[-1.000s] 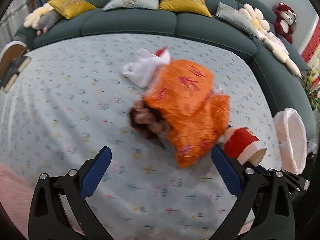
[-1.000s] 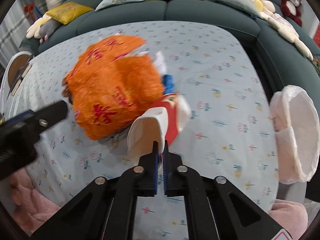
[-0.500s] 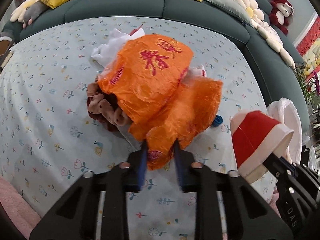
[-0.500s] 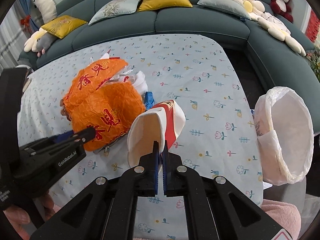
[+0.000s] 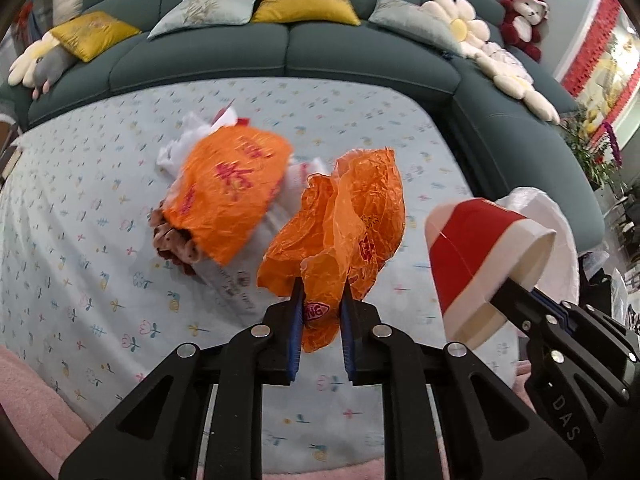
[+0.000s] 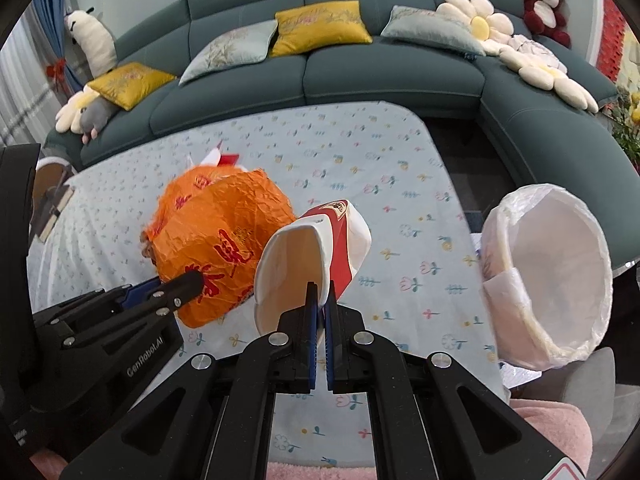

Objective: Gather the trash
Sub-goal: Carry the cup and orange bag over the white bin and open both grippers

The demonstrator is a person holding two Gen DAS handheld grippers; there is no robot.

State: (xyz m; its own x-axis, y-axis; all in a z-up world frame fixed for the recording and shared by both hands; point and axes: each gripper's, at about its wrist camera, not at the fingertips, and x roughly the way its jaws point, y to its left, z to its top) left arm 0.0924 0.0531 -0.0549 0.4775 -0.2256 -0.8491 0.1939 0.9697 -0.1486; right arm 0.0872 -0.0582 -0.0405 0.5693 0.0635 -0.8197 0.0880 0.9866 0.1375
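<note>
My left gripper (image 5: 320, 300) is shut on a crumpled orange plastic bag (image 5: 344, 216) and holds it above the table. A second orange bag (image 5: 228, 192) lies on the floral tablecloth (image 5: 80, 200) over white wrappers (image 5: 188, 140) and a brown item (image 5: 172, 240). My right gripper (image 6: 320, 300) is shut on the rim of a red and white paper cup (image 6: 316, 248), held above the table; the cup also shows in the left wrist view (image 5: 476, 260). A white-lined trash bin (image 6: 548, 280) stands off the table's right edge.
A dark green corner sofa (image 6: 380, 68) with yellow and grey cushions and plush toys wraps the far and right sides of the table. Pink fabric (image 5: 28, 392) lies along the near edge. The left gripper's body (image 6: 100, 332) shows at left in the right wrist view.
My left gripper closed on the orange bag and lifted it off the pile. My right gripper rose with the cup, and the bin came closer on the right.
</note>
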